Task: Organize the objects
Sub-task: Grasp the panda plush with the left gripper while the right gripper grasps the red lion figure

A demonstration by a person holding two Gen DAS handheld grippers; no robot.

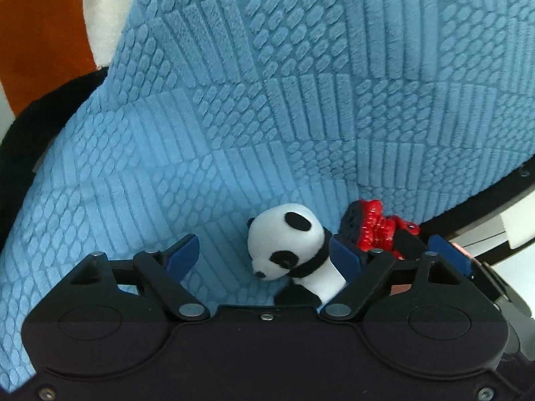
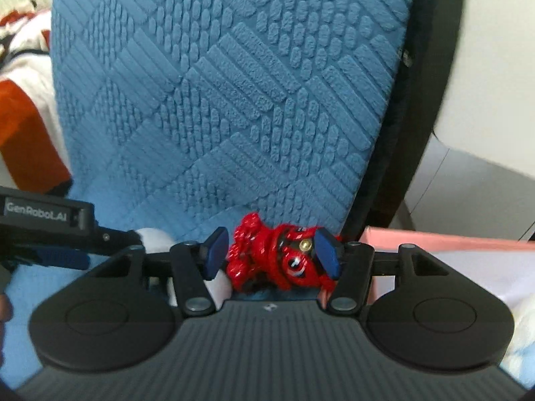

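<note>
Between the left gripper's blue pads sits a panda, a white plush with black ears, eye patches and collar, head turned left; right pad touches its back, left pad stands clear of it with blue cloth showing between, so jaws not clamped on it. Panda rests on a blue quilt with embossed stripes and ovals. Just right of panda: a red toy, knobbly, with black patches, and behind it the other gripper's blue pad. Orange and white plush in upper left corner. From the right wrist: right gripper straddles the red toy, which has a painted eye and a brass stud; right pad against its head, left pad at or just beside its knobbly edge, contact too close to call. Left gripper's body enters from left edge, label reads "GenRobot.AI". Pink box at right, touching nothing I can see.
</note>
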